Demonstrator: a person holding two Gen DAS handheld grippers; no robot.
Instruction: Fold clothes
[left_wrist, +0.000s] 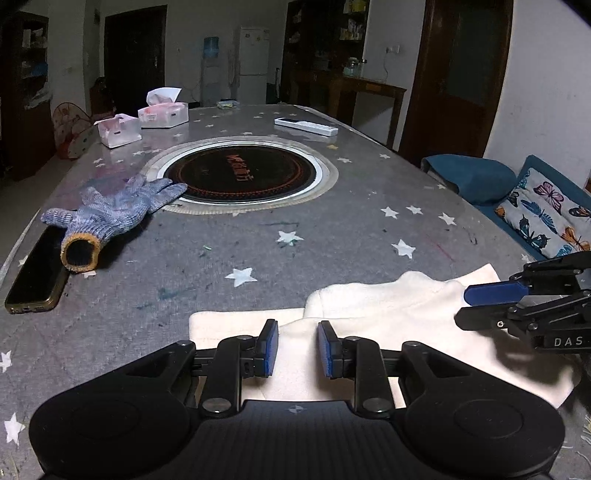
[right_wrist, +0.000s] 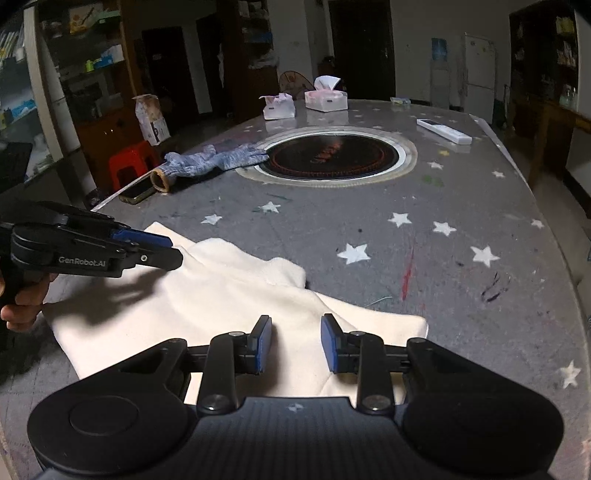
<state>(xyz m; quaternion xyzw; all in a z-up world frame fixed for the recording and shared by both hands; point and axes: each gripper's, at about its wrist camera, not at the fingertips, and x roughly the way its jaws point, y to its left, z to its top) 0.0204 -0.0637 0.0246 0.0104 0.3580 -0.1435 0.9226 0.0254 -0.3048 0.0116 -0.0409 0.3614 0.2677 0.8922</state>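
Observation:
A cream-white garment (left_wrist: 388, 314) lies partly folded on the near edge of the grey star-print table; it also shows in the right wrist view (right_wrist: 221, 295). My left gripper (left_wrist: 297, 347) is open and empty, hovering just above the garment's left part. My right gripper (right_wrist: 296, 341) is open and empty above the garment's right part. The right gripper also shows at the right of the left wrist view (left_wrist: 469, 306), and the left gripper at the left of the right wrist view (right_wrist: 173, 249), held by a hand.
A blue knit glove (left_wrist: 110, 210) and a dark phone (left_wrist: 37, 277) lie at the left. A round black cooktop (left_wrist: 240, 173) sits in the table's middle. Tissue boxes (left_wrist: 162, 110) and a white remote (left_wrist: 306, 125) lie at the far side. A blue sofa (left_wrist: 535, 206) stands right.

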